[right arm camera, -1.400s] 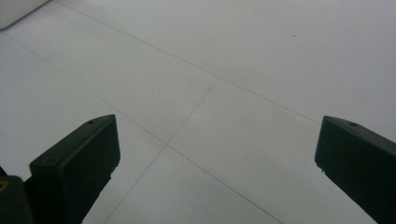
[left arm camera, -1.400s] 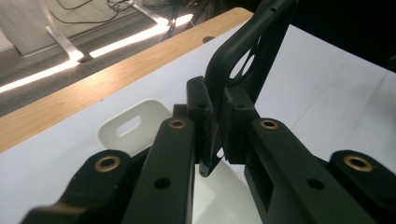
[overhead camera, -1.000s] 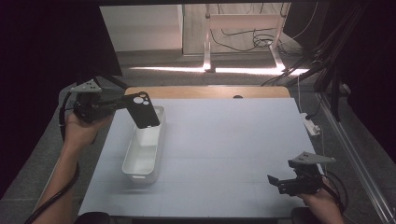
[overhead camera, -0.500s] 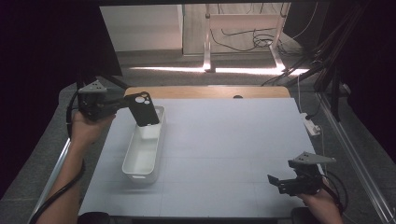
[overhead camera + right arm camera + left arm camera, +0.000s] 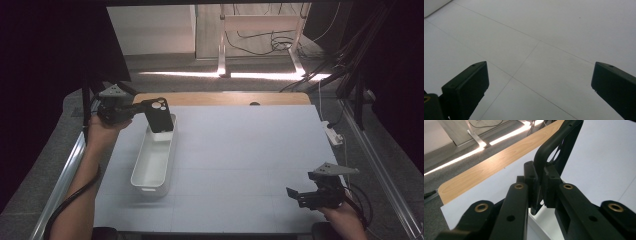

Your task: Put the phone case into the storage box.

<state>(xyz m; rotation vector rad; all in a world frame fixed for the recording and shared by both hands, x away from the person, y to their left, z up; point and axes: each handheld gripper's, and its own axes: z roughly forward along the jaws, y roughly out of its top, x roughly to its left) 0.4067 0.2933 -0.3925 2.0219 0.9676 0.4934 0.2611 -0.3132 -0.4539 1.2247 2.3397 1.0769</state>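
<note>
My left gripper is shut on a black phone case with a round camera cut-out, holding it upright by one edge. The case hangs over the far end of a long white tray on the left of the table; whether it touches the tray I cannot tell. In the left gripper view the pads clamp the thin edge of the case above the tray's rim, the left gripper pointing toward the wooden edge. My right gripper rests open near the front right corner. Its jaws stand wide over bare white mat, the right gripper holding nothing.
A white mat covers the table, with a wooden strip showing along the far edge. A white power strip lies off the right side. A metal rail runs along the left. Cables trail on the floor beyond.
My left gripper has carried the phone case to the right and lower, toward the tray's far end. The right gripper has stayed where it was.
</note>
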